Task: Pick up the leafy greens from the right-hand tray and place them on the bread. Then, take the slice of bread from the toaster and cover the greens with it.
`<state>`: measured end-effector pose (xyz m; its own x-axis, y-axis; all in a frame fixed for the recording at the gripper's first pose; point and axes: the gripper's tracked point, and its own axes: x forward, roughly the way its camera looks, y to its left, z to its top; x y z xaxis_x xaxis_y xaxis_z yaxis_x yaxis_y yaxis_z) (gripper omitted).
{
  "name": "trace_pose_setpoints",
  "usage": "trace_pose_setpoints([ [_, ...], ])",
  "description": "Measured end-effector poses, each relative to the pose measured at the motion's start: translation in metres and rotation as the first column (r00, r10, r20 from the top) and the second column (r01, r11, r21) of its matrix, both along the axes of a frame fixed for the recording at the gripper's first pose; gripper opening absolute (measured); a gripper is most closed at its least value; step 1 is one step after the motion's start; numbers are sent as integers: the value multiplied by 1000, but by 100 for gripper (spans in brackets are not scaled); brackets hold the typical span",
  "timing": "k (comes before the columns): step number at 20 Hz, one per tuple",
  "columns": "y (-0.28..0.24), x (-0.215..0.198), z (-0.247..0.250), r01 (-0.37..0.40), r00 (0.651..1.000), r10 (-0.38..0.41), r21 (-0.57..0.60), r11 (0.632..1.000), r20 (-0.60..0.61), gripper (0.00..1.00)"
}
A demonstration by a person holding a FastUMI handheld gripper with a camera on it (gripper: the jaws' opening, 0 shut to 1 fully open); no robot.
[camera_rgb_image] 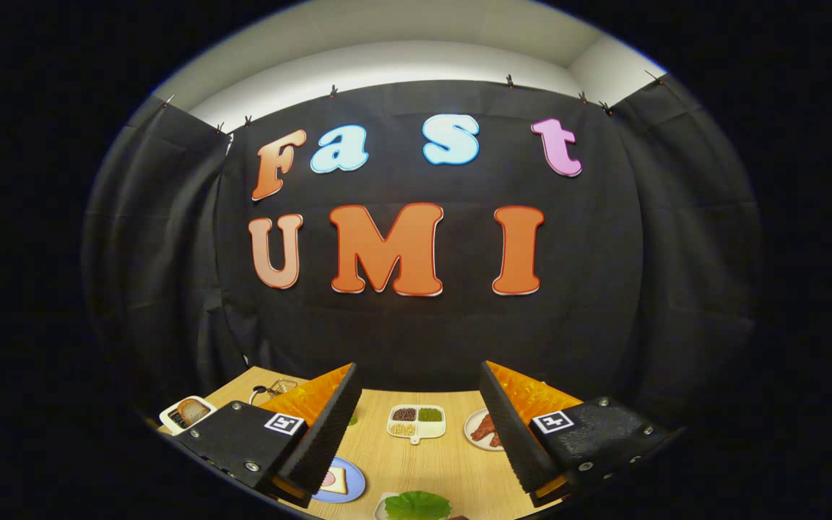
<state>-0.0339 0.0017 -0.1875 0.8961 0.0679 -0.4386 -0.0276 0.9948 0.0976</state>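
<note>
toaster (186, 414) with a bread slice (191, 410) in it sits far left on the table (430, 469). a blue plate (353, 485) holds bread (334, 480) by the left finger. the gripper (419, 426) is spread wide, holding nothing. greens (417, 505) lie between the fingers, a divided dish (417, 422) beyond, meat plate (483, 429) right.

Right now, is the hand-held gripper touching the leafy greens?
Apart. In the gripper view the hand-held gripper is open, and bare table shows around the leafy greens lying between its fingers.
</note>
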Motion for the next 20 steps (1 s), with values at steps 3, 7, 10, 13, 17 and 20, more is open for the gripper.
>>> trace_pose_setpoints([
  [3,7,-14,-47,-33,993,31,-13,999,-118,99],
  [7,12,-32,-99,-60,963,55,-13,998,-263,99],
  [10,14,-47,-138,-81,928,67,-22,996,-366,99],
  [13,12,-73,-183,-106,871,72,-43,993,-487,99],
  [17,15,-113,-236,-120,767,78,-22,993,-637,99],
  [20,16,-141,-268,-115,690,71,-13,993,-720,99],
])
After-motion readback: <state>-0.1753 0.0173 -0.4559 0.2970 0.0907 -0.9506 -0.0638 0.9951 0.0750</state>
